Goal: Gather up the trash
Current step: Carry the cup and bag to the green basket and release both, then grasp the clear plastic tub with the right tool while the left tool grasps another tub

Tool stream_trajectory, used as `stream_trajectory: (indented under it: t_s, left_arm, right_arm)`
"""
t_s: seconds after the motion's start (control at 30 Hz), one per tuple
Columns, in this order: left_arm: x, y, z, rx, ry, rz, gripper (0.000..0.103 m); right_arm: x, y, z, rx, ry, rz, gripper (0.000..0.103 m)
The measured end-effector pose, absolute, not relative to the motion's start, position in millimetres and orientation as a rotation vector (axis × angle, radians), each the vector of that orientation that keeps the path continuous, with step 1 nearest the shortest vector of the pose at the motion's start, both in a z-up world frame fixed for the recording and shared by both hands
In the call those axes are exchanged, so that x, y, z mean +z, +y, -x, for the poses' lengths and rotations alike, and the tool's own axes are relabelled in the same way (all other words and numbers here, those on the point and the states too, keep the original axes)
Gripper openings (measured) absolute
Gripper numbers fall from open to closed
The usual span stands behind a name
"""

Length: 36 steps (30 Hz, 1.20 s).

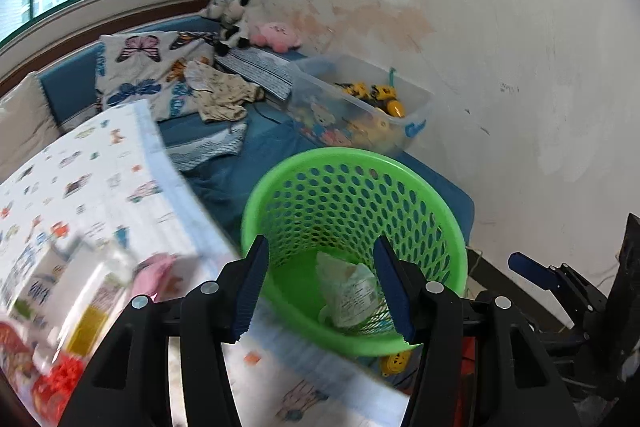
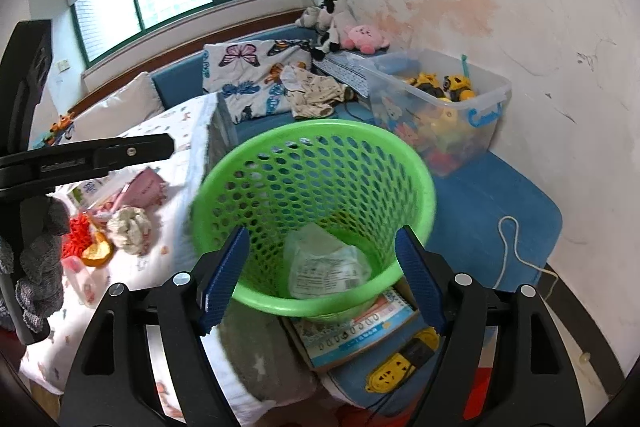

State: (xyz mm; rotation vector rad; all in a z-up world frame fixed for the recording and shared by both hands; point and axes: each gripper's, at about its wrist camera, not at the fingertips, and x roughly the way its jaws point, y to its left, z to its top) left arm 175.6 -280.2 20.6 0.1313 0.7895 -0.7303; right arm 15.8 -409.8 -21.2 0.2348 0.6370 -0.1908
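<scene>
Both of my claws hang over the green basket, and both stand apart with nothing between the pads. The left gripper frames the basket's near rim, and straight below it a crumpled clear wrapper lies on the basket floor. The right gripper looks down into the same basket from beside it; in the left wrist view its blue fingertip pokes in just to the right of the basket.

As I judge it, the step in hand is to leave the basket and fetch the next scrap — one piece is in, more waits. To do that well I would lift clear of the rim before swinging away, so a finger does not catch the holed wall and tip the light basket off the book it partly rests on. I would send one claw only, keep its jaws wide until they straddle a scrap, and pinch low on it.

The trash that remains lies left of the basket on the patterned bedcover: a balled-up tissue, a piece of orange peel touching some red bits, and a pink wrapper a little further from the claw. The tissue looks soft and easy to squeeze — the peel is flatter and may need a scooping approach.
</scene>
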Motion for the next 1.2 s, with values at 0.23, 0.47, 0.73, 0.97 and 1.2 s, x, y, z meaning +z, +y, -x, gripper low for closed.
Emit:
stream_trajectory:
  t_s: [0.23,0.47,0.73,0.97,1.2]
  left_arm:
    - [27,-213,-161,-0.633,0.756,-0.094,0.053]
    - [29,-140,-151,-0.506,0.726,-0.043,0.053]
    - [24,-59,-149,-0.352,0.735,0.052,0.053]
    - [15,-2,-139,-0.261,0.733,0.109,0.053]
    - [4,41,-128,-0.195,0.740,0.141,0.057]
  right_arm:
    - [-17,-372,-20,-0.105,0.641,-0.201,0.079]
    - [-14,-325,-32,0.010,0.657,-0.166,0.079]
    - [-20,-264,-48,0.165,0.689,-0.117,0.079]
    - [-28,-212,-59,0.278,0.718,-0.063,0.081]
    - [-47,-172,-75,0.346,0.777,-0.014,0.082]
